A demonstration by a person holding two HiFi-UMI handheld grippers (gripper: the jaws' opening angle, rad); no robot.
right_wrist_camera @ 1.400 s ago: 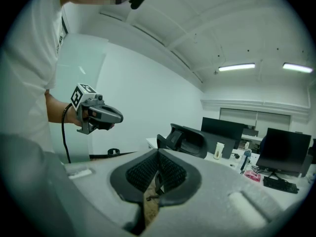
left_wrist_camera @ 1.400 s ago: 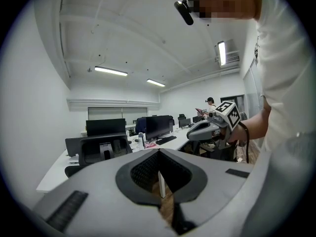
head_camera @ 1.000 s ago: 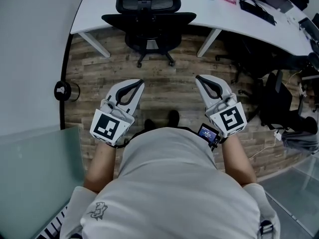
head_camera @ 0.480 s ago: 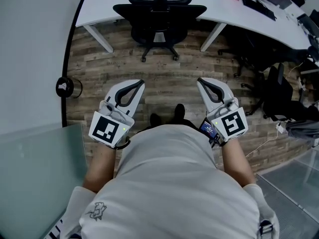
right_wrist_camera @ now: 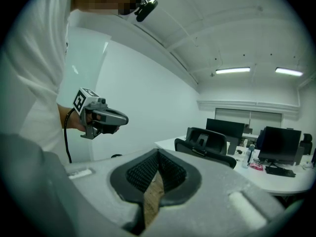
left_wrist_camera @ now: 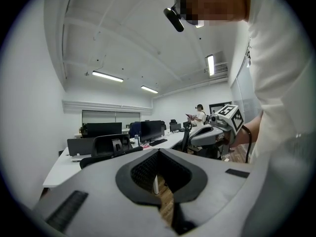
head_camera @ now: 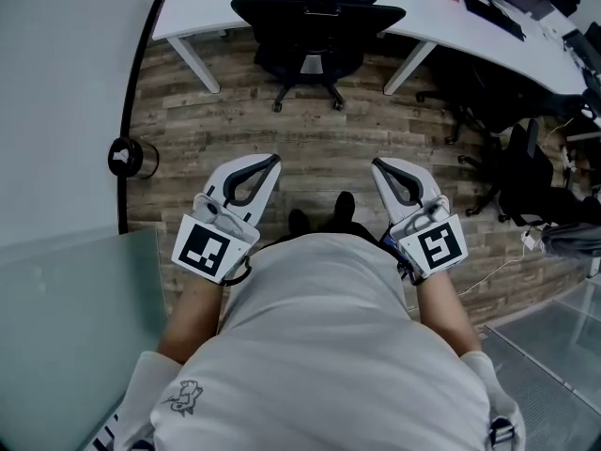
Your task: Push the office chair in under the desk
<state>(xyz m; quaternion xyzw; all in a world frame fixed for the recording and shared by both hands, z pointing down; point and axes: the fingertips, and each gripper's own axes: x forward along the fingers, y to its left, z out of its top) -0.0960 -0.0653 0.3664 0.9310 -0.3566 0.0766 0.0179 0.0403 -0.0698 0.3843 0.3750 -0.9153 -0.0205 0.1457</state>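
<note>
Your left gripper (head_camera: 272, 161) comes first from the left. It sits just right of a pale glass panel (head_camera: 66, 318) and a small round black fitting (head_camera: 125, 156) at the wall's edge. Its jaws are pressed together with nothing between them, and its own view shows only wood-plank floor (head_camera: 319, 139) through the gap behind the tips. You hold it low in front of your body, pointing ahead, with the marker cube facing up.

Ahead and between the two tools, the office chair (head_camera: 315, 31) stands at the top centre of the head view. It is at the edge of the white desk (head_camera: 202, 3), between two slanted white legs (head_camera: 202, 64), with its star base on the floor boards. Its back faces you, and it is well apart from both grippers. Your shoes (head_camera: 324, 216) show on the floor between the grippers.

Your right gripper (head_camera: 377, 164) mirrors the left. Its jaws are closed on nothing, it points ahead at about the same height, and its marker cube faces up.

Farther right, the desk curves away and carries a black keyboard (head_camera: 493, 12). Several dark chairs (head_camera: 526, 177) crowd the floor beside it. In the right gripper view, monitors (right_wrist_camera: 279, 144) stand on the desk beyond the chair.
</note>
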